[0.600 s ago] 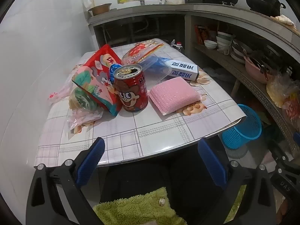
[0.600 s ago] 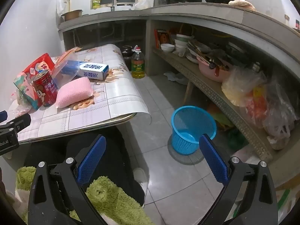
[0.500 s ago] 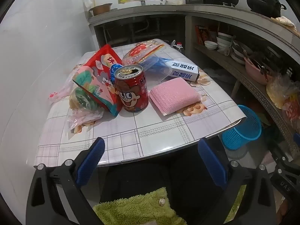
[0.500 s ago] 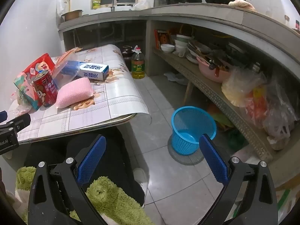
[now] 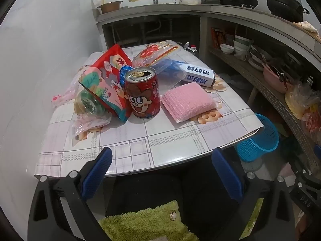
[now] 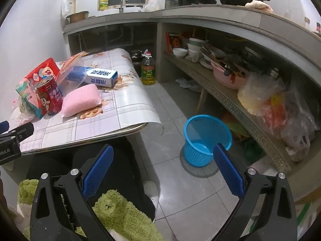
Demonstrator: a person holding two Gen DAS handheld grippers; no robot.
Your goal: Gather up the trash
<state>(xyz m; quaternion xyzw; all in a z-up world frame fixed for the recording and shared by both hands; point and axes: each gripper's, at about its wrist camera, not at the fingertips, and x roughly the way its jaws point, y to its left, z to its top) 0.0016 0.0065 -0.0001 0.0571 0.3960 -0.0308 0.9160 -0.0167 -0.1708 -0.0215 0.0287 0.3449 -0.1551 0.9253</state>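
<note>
Left claw [image 5: 160, 160] spread wide, nothing between the blue pads, hanging just off the near edge of the worktop [image 5: 164, 140]. Right claw [image 6: 163, 158] likewise gaping and empty, aimed down at the tiled floor [image 6: 172, 180] off the worktop's right edge. Straight ahead of the left claw: opened red drink can [image 5: 142, 93], upright, near the middle of the worktop. Pressed against its left side, a red and pink snack bag [image 5: 108, 82], tilted. Crumpled clear wrappers [image 5: 90, 120] heaped toward the left edge. Just right of the can, a pink scouring pad [image 5: 188, 100] lying flat. Behind the pad, a white and blue carton [image 5: 197, 75] on its side near the right edge, beside a clear plastic bag [image 5: 160, 60] toward the far edge. Down on the floor, off the near right corner, a blue mesh wastebasket [image 6: 204, 138], upright, nothing visible inside. Green fuzzy fabric [image 5: 148, 223] at the bottom, below both claws.
</note>
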